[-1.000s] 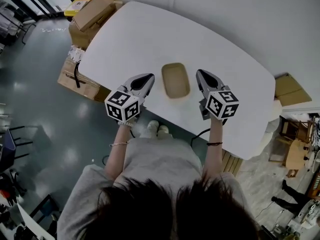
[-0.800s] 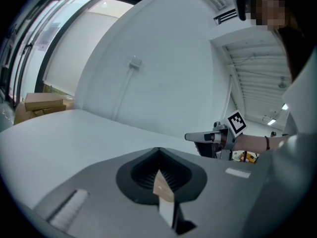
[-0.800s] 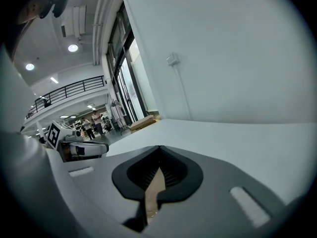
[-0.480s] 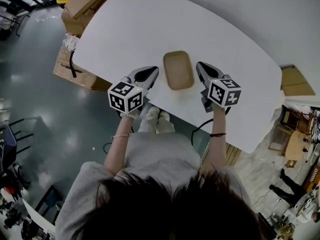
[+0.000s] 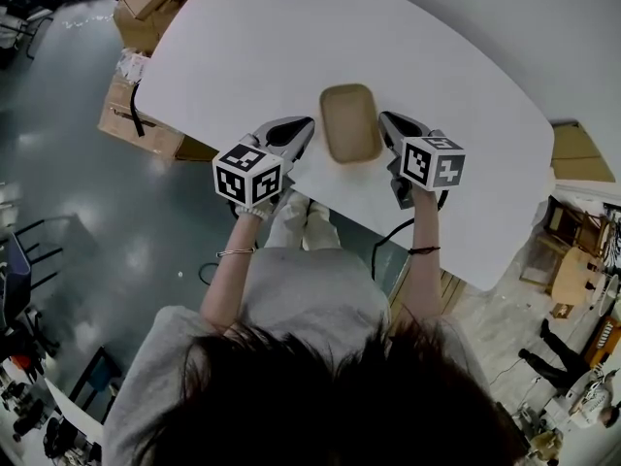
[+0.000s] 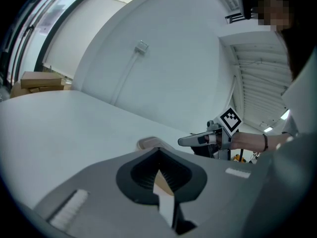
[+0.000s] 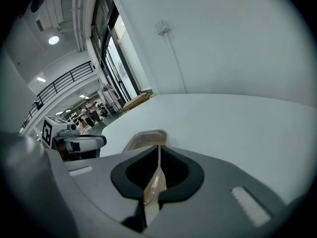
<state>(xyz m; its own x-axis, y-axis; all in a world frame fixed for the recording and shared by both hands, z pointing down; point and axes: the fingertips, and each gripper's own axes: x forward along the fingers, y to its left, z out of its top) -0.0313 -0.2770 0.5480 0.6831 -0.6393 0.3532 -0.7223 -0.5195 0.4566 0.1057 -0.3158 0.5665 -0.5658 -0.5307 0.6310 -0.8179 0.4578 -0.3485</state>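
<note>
Both my pairs of jaws are pressed together with nothing between them. My left gripper (image 5: 305,126) sits just to the left of the tan tray (image 5: 350,123) and my right gripper (image 5: 386,120) just to its right, so the tray lies between the two tips. The right tip is slightly nearer, though I cannot tell if it touches the rim. The tray's long axis runs away from me, roughly parallel to both grippers, near the front edge of the white table (image 5: 243,47)

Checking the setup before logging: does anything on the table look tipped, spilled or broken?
Nothing stands out. The tan tray lies flat and empty on the white table, between the left gripper and the right gripper.
</note>
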